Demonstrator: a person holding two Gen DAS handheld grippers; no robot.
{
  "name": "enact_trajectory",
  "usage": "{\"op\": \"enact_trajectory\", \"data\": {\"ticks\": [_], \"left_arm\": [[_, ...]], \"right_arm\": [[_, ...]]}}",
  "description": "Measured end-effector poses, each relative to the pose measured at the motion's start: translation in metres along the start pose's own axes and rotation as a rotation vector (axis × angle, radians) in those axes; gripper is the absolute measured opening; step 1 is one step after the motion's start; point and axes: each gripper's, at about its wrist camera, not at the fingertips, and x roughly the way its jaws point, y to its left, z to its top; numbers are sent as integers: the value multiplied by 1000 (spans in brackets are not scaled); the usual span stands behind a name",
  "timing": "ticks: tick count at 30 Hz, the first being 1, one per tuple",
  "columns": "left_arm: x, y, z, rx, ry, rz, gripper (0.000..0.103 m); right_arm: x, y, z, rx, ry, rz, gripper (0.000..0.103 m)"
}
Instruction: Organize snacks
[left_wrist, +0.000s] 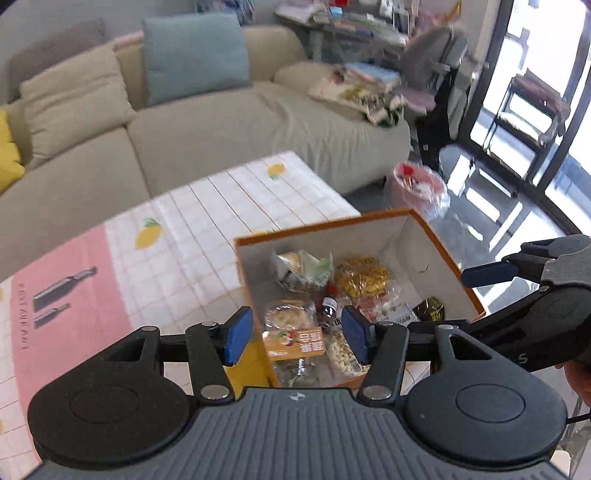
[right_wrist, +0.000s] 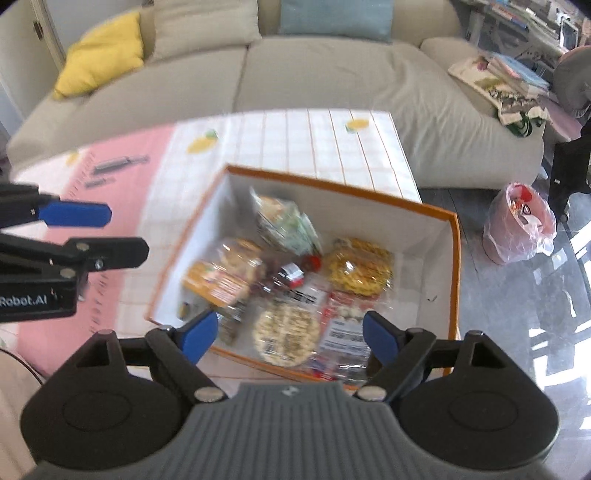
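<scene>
Both grippers were held above the table (right_wrist: 317, 136), angled steeply downward toward the box (right_wrist: 424, 229). The left gripper (left_wrist: 297, 334) had its blue-padded fingers (left_wrist: 239, 334) apart with nothing between them; the view through the gap fell on the box's near left corner and the packets below. The right gripper (right_wrist: 290, 338) had its fingers (right_wrist: 380, 339) spread wider, also empty, over the box's near edge. Each gripper appeared at the margin of the other's view, so the two were side by side and near one another, not touching. The snacks (right_wrist: 288, 280) lay inside the box: a bag of yellow crisps (right_wrist: 360, 267) toward the far right, a green-and-white packet (right_wrist: 284, 221) at the far side, an orange-labelled bag (right_wrist: 218, 282) at the left, a round pack of pale nuts (right_wrist: 286, 334) at the near side, and a small bottle (right_wrist: 295, 275) in the middle. The packets overlapped and lay loosely; blur prevented reading labels. The box's orange rim (left_wrist: 325, 225) was fully open at the top, its white inner walls upright. The box stood at the table's right-hand end, its right side close to the table edge. The tablecloth to the left of the box was bare. A sofa (right_wrist: 332, 81) ran just beyond the far edge, and a lined bin (right_wrist: 519, 225) stood on the floor to the right, apart from the table.
</scene>
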Motion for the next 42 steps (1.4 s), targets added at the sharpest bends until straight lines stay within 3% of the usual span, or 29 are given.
{"op": "enact_trajectory", "data": {"ticks": [5,11,16,21,27,35,42], "left_arm": [[-51,11,-20,-7,-121,74,65],[-99,21,-60,4,-237,245,65],[-118,25,-97,-32,-300,331,75],[-119,35,-131,-77,-336,382,77],[-108,56,-159,-179,-314,367,77],[-82,59,-176,-189,-204,374,79],[-77,55,-181,-191,-179,373,79]], "right_arm": [[-46,32,-9,17,-148,8,86],[-89,79,-38,42,-369,-35,91],[-99,118,-75,77,-482,-78,93],[-101,154,-113,58,-562,-150,95],[-87,182,-139,-7,-586,-220,96],[-47,184,-148,15,-477,-214,96],[-38,183,-149,27,-461,-206,96]]}}
